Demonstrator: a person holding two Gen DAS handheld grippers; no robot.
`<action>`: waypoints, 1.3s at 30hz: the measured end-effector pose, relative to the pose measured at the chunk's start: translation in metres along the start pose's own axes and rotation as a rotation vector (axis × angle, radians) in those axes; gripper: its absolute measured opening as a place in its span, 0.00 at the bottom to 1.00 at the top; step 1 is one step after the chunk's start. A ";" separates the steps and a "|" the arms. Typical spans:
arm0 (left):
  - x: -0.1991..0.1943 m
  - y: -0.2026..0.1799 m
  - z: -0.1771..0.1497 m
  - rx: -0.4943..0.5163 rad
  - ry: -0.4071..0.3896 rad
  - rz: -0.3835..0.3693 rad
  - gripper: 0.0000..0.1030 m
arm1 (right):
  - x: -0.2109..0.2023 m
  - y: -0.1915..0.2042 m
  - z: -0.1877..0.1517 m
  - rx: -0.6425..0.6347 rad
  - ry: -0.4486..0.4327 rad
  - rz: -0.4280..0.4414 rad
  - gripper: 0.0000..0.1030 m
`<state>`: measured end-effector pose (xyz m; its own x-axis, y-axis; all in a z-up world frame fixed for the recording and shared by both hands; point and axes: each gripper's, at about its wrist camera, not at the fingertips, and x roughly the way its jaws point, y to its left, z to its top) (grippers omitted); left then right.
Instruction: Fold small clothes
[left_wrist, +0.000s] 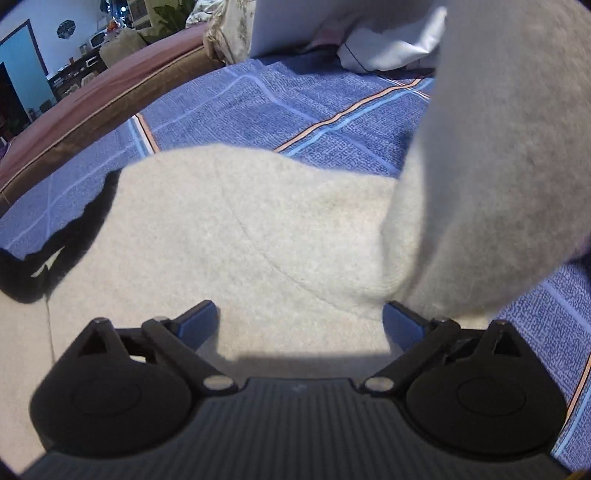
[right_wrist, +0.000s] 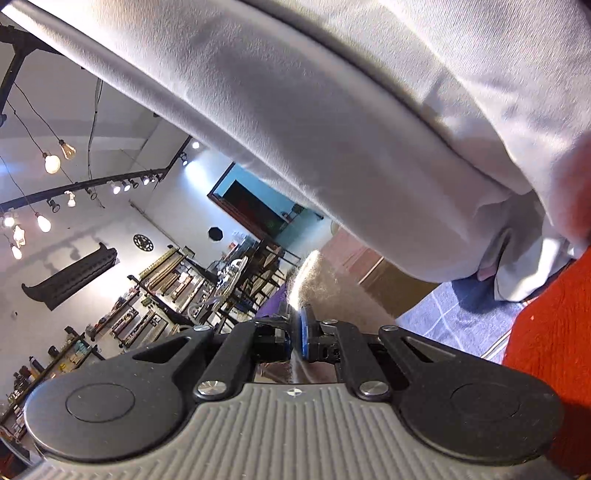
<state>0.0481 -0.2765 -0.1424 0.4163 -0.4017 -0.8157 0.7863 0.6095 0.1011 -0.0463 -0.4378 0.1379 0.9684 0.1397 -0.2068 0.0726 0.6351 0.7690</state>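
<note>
One pale fuzzy garment with a black trim at frame left lies on the blue plaid bedspread, one fold rising at right. The left hand-held gripper hovers over it, released. The right hand-held gripper is clenched on the garment's fuzzy edge; shelves and hanging bulbs fill the room at left

Both views bulge with fisheye curvature and darken to black at the corners. The left wrist view is evenly, softly lit; the raised grey garment is smeared, probably by motion. In the right wrist view, hanging bulbs and track spotlights flare white, and the near white cloth is soft.
</note>
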 end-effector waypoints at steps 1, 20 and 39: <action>-0.002 0.005 0.000 -0.016 0.007 -0.023 0.96 | 0.005 0.002 -0.001 0.001 0.013 0.016 0.09; -0.202 0.171 -0.132 -0.411 -0.123 -0.029 1.00 | 0.177 0.071 -0.115 -0.031 0.308 0.209 0.08; -0.214 0.192 -0.180 -0.494 -0.066 -0.010 1.00 | 0.182 0.006 -0.302 -0.745 0.625 -0.235 1.00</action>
<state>0.0276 0.0495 -0.0516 0.4504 -0.4421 -0.7757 0.4870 0.8498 -0.2015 0.0586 -0.1790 -0.0778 0.6337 0.1880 -0.7504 -0.1299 0.9821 0.1364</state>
